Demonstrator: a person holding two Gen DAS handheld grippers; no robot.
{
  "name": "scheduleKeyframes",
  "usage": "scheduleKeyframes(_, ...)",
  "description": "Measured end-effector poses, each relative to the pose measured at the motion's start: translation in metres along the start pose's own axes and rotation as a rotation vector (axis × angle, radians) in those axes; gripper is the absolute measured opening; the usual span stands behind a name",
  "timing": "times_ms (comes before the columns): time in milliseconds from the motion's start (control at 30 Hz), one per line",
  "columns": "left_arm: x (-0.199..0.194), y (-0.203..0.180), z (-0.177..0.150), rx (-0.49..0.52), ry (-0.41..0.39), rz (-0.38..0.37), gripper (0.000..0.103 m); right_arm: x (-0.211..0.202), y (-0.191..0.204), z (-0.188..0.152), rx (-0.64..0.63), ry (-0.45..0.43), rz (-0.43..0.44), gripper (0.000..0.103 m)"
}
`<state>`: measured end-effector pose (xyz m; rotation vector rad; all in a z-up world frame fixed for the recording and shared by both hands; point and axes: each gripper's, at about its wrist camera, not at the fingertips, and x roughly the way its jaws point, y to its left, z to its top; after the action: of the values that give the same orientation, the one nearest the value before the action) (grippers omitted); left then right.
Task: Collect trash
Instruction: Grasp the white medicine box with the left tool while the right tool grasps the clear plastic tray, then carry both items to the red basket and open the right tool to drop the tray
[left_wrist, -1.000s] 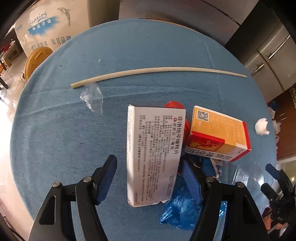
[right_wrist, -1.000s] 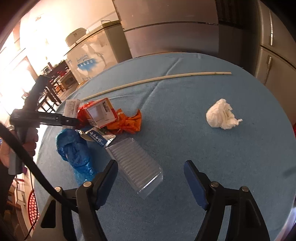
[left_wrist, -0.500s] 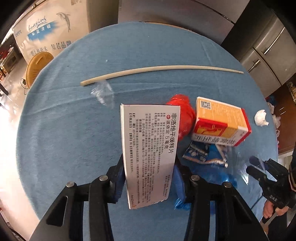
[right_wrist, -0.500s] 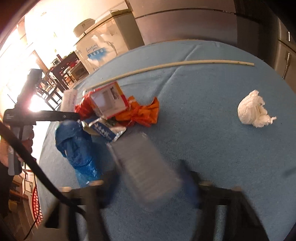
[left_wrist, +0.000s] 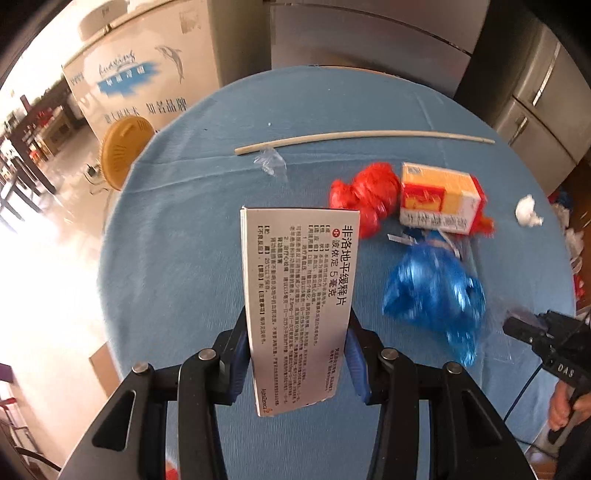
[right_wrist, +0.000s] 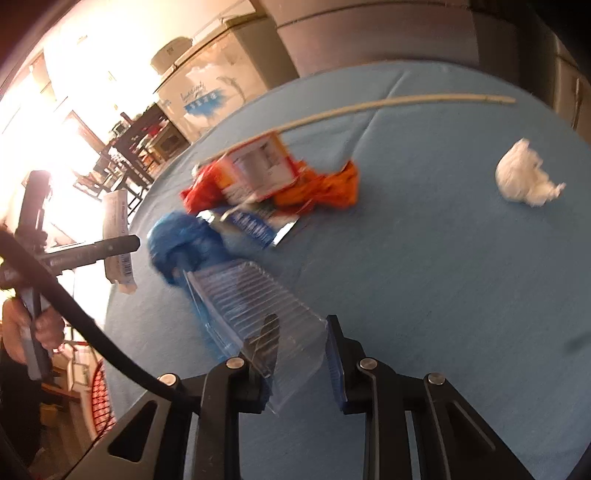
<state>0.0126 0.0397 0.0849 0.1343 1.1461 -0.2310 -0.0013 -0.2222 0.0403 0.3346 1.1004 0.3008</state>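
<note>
My left gripper (left_wrist: 297, 349) is shut on a white medicine box (left_wrist: 297, 291) printed with black text, lifted above the blue tablecloth (left_wrist: 177, 229). From the right wrist view the same white medicine box (right_wrist: 117, 236) hangs at the far left. My right gripper (right_wrist: 301, 354) is shut on a clear ribbed plastic tray (right_wrist: 255, 314), squeezed between the pads. On the cloth lie a blue plastic bag (left_wrist: 436, 291), a red bag (left_wrist: 364, 195), an orange-and-white carton (left_wrist: 439, 197), a foil wrapper (right_wrist: 255, 223), a white tissue wad (right_wrist: 524, 179) and a long pale stick (left_wrist: 362, 139).
A clear plastic scrap (left_wrist: 271, 162) lies near the stick's left end. An orange bag (right_wrist: 325, 186) sits behind the carton. Off the table's left edge are a yellow round stool (left_wrist: 123, 151) and a white freezer (left_wrist: 140, 77); grey cabinets (left_wrist: 543, 107) stand at the right.
My left gripper closed on the white box and lifted it off the cloth, moving left. My right gripper closed on the clear tray, which was lying free between its fingers.
</note>
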Motion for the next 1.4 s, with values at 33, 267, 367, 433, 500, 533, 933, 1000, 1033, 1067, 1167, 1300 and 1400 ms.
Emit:
scheduleKeyframes(33, -0.006, -0.002, -0.005, 0.014, -0.006, 0.010, 0.047, 0.001, 0.004, -0.003, -0.005, 0.020, -0.006, 0.029)
scheduleKeyframes(267, -0.026, -0.029, -0.038, 0.131, -0.027, 0.008, 0.047, -0.006, 0.006, -0.019, 0.055, 0.129, 0.004, 0.033)
scheduleKeyframes(367, -0.029, -0.047, -0.049, 0.170, -0.022, -0.010, 0.047, -0.020, -0.004, -0.029, 0.116, 0.107, -0.003, 0.038)
scheduleKeyframes(433, -0.026, -0.057, -0.054, 0.196, -0.020, -0.005, 0.047, -0.033, -0.013, -0.035, 0.156, 0.068, -0.020, 0.051)
scheduleKeyframes(500, -0.026, -0.068, -0.059, 0.224, -0.021, -0.002, 0.047, -0.050, -0.025, -0.041, 0.215, 0.005, -0.053, 0.071)
scheduleKeyframes(533, -0.025, -0.073, -0.060, 0.233, -0.019, -0.006, 0.047, -0.058, -0.029, -0.043, 0.240, -0.039, -0.069, 0.071)
scheduleKeyframes(933, -0.025, -0.060, -0.077, 0.112, 0.004, -0.059, 0.047, -0.083, 0.002, -0.043, -0.095, -0.111, -0.071, 0.071)
scheduleKeyframes(1000, -0.026, -0.052, -0.083, 0.075, 0.012, -0.067, 0.047, -0.074, 0.011, -0.041, -0.181, -0.085, -0.073, 0.071)
scheduleKeyframes(1033, -0.026, -0.048, -0.086, 0.056, 0.017, -0.067, 0.047, -0.067, 0.020, -0.040, -0.256, -0.071, -0.091, 0.071)
scheduleKeyframes(1067, -0.025, -0.046, -0.088, 0.039, 0.023, -0.066, 0.047, -0.062, 0.025, -0.039, -0.316, -0.062, -0.104, 0.071)
scheduleKeyframes(1167, -0.025, -0.040, -0.093, 0.006, 0.035, -0.071, 0.048, -0.043, 0.030, -0.032, -0.408, -0.045, -0.128, 0.074)
scheduleKeyframes(1300, -0.027, -0.036, -0.092, -0.015, 0.040, -0.063, 0.048, -0.021, 0.019, -0.014, -0.431, -0.018, -0.125, 0.074)
scheduleKeyframes(1400, -0.026, -0.033, -0.088, -0.029, 0.042, -0.065, 0.048, -0.006, 0.013, -0.002, -0.451, 0.033, -0.106, 0.074)
